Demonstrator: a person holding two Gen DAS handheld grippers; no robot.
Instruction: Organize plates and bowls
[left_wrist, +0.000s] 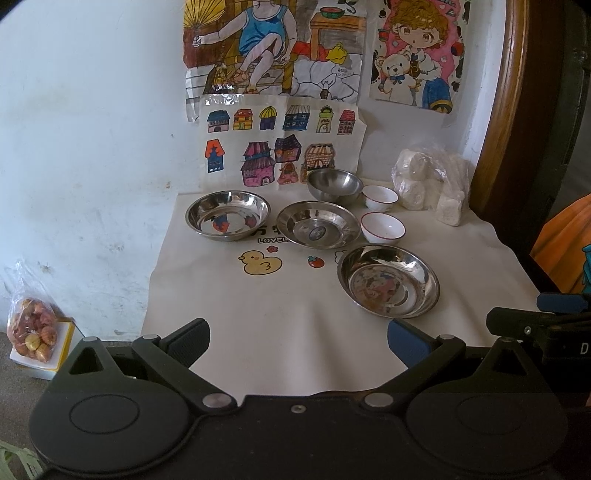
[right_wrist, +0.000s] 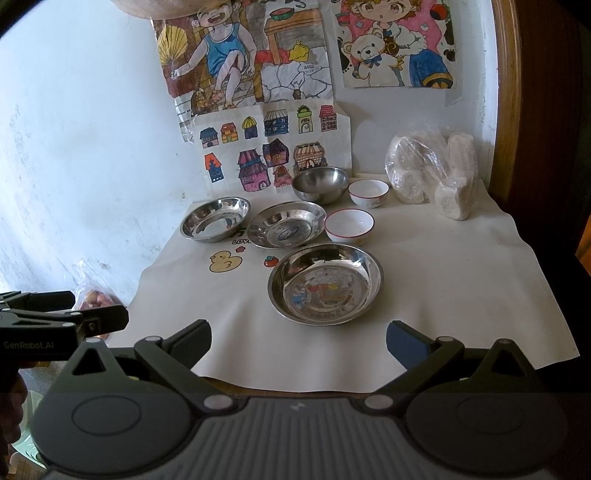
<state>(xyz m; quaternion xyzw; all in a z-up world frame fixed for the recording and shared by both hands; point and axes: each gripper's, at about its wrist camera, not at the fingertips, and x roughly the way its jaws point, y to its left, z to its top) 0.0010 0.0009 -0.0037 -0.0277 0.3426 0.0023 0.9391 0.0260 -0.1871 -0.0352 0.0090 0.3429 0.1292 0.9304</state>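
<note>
From the left wrist we look forward and slightly down along the spread fingers of the left gripper (left_wrist: 298, 341), over the near edge of a cream cloth-covered table (left_wrist: 295, 332) toward a white wall hung with coloured children's drawings (left_wrist: 280, 144). From the right wrist we face the same way along the right gripper (right_wrist: 299, 341), set a little further right and nearer the closest shallow round steel plate (right_wrist: 325, 283). Both views share the whole tabletop, the drawings and the brown wooden frame (right_wrist: 506, 92) at right. Each view also catches the other gripper at its edge.
</note>
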